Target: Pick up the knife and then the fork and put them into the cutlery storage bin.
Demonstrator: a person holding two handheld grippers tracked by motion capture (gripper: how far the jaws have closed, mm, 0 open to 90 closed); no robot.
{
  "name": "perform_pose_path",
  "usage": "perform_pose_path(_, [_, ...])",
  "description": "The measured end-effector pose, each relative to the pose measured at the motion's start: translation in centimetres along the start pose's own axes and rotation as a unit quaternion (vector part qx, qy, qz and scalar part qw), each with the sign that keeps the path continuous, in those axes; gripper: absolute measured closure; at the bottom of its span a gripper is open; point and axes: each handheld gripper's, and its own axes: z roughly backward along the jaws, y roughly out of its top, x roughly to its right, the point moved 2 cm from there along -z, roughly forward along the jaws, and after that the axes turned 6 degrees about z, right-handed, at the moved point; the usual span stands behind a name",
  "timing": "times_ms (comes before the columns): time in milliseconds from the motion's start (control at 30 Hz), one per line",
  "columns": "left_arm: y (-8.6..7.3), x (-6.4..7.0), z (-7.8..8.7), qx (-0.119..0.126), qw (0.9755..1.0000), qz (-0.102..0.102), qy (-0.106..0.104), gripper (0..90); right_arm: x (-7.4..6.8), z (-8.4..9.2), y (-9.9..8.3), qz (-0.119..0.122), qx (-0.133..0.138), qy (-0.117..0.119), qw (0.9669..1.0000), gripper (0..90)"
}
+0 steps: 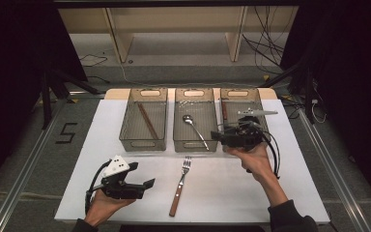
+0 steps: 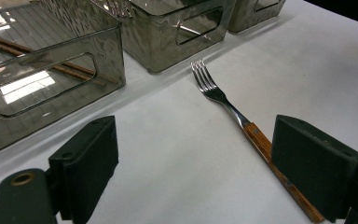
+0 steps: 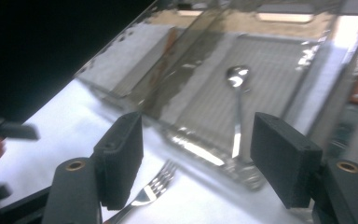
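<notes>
White tabletop [image 1: 125,145] fills the high view, with three smoky clear plastic bins in a row at twelve o'clock. The steel fork with a wooden handle [image 1: 180,185] lies bare at the centre, tines toward the bins. The left gripper [image 1: 147,184] rests at eight o'clock, jaws spread and empty. The right gripper [image 1: 217,135] hangs at two o'clock over the near rim of the right bin [image 1: 265,121].

From the left gripper view, the fork [image 2: 242,123] lies at two o'clock, its handle passing behind one jaw, untouched.

From the right gripper view, jaws stand wide with nothing between them; the silver spoon [image 3: 237,107] lies in the middle bin [image 3: 191,140] at twelve o'clock, fork tines [image 3: 156,184] at six.
</notes>
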Motion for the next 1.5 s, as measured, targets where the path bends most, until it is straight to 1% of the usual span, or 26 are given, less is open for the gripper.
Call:
perform_pose_path(133, [0.0, -0.1, 0.1, 0.003, 1.0000, 0.003, -0.001, 14.5, -1.3, -0.3, -1.1, 0.010, 0.003, 0.017, 0.9998, 33.7])
perform_pose_path(233, [0.0, -0.2, 0.2, 0.007, 1.0000, 0.006, 0.000, 14.5, -2.4, -0.7, -2.0, 0.018, -0.002, 0.029, 0.9994, 32.2])
perform_pose_path(333, [0.0, -0.2, 0.4, 0.011, 0.9999, 0.011, 0.000, 14.3, -3.6, -1.1, -2.8, 0.035, -0.007, 0.043, 0.9984, 32.1])
perform_pose_path(400, [0.0, -0.3, 0.5, 0.013, 0.9999, 0.008, 0.002, 14.4, -4.6, -1.5, -3.3, 0.048, -0.011, 0.051, 0.9975, 33.6])
perform_pose_path(467, [-0.1, -0.4, 0.6, 0.016, 0.9998, 0.012, 0.003, 14.4, -5.5, -1.9, -3.8, 0.055, -0.021, 0.065, 0.9962, 36.6])
perform_pose_path(600, [-0.2, -0.5, 0.8, 0.020, 0.9997, 0.013, 0.004, 14.4, -7.0, -3.0, -4.8, 0.073, -0.039, 0.081, 0.9932, 44.6])
perform_pose_path(700, [-0.2, -0.6, 0.8, 0.021, 0.9996, 0.016, 0.005, 14.4, -7.8, -3.5, -5.3, 0.084, -0.047, 0.087, 0.9916, 49.6])
perform_pose_path(900, [-0.4, -0.6, 0.9, 0.026, 0.9995, 0.020, 0.000, 14.4, -9.0, -4.3, -6.1, 0.103, -0.057, 0.097, 0.9883, 61.3])
perform_pose_path(1033, [-0.4, -0.6, 1.0, 0.030, 0.9993, 0.024, 0.000, 14.4, -9.7, -5.0, -6.8, 0.117, -0.070, 0.103, 0.9853, 69.5])
perform_pose_path(1133, [-0.4, -0.6, 1.0, 0.030, 0.9992, 0.024, 0.000, 14.4, -10.3, -5.4, -7.3, 0.130, -0.079, 0.108, 0.9825, 75.5])
perform_pose_path(1300, [-0.4, -0.7, 1.0, 0.031, 0.9992, 0.024, 0.001, 14.4, -11.2, -6.2, -8.0, 0.136, -0.092, 0.118, 0.9792, 84.9])
perform_pose_path(1367, [-0.4, -0.7, 1.1, 0.031, 0.9992, 0.026, 0.000, 14.4, -11.6, -6.6, -8.3, 0.139, -0.101, 0.119, 0.9780, 88.0])
perform_pose_path(1400, [-0.4, -0.7, 1.1, 0.032, 0.9992, 0.026, 0.001, 14.4, -11.8, -6.9, -8.4, 0.142, -0.105, 0.121, 0.9769, 89.4])
perform_pose_path(1433, [-0.4, -0.7, 1.1, 0.031, 0.9992, 0.026, 0.001, 14.4, -12.0, -7.1, -8.6, 0.144, -0.110, 0.120, 0.9761, 90.0])
perform_pose_path(1500, [-0.4, -0.7, 1.1, 0.031, 0.9992, 0.026, 0.001, 14.4, -12.4, -7.5, -8.9, 0.154, -0.118, 0.122, 0.9734, 90.0])
